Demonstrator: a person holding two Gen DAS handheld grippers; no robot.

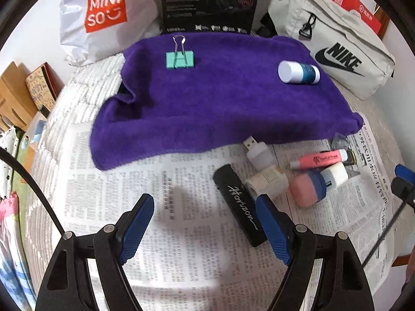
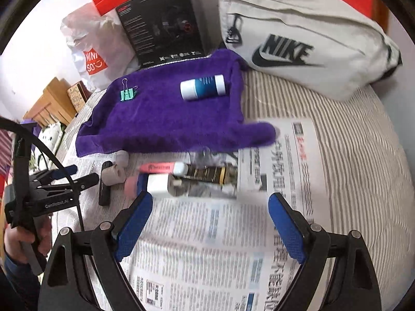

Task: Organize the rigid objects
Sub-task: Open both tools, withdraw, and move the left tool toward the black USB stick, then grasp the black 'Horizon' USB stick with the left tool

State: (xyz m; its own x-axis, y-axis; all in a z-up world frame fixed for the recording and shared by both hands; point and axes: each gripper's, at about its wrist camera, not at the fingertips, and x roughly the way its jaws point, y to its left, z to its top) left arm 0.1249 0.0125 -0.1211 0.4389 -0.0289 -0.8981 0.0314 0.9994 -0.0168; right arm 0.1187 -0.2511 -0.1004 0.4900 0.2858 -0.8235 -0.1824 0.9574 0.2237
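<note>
Newspaper (image 1: 181,207) covered the striped bed, and a purple towel (image 1: 220,98) lay spread across its far part. Behind the towel stood a white Nike bag (image 2: 311,46), a Miniso bag (image 1: 103,15) and a black box (image 1: 210,2). On the towel rested a teal binder clip (image 1: 180,59) and, well apart from it, a blue-and-white bottle (image 1: 298,72) on its side. Near the towel's front edge clustered a black lighter (image 1: 240,204), a small white bottle (image 1: 267,180), a pink highlighter (image 1: 319,158), a pink-and-blue eraser (image 1: 307,188) and a USB plug (image 1: 256,150). My left gripper (image 1: 205,225) hovered with jaws apart, empty, just beside the lighter. My right gripper (image 2: 210,225) hung over newsprint, jaws wide, holding nothing.
</note>
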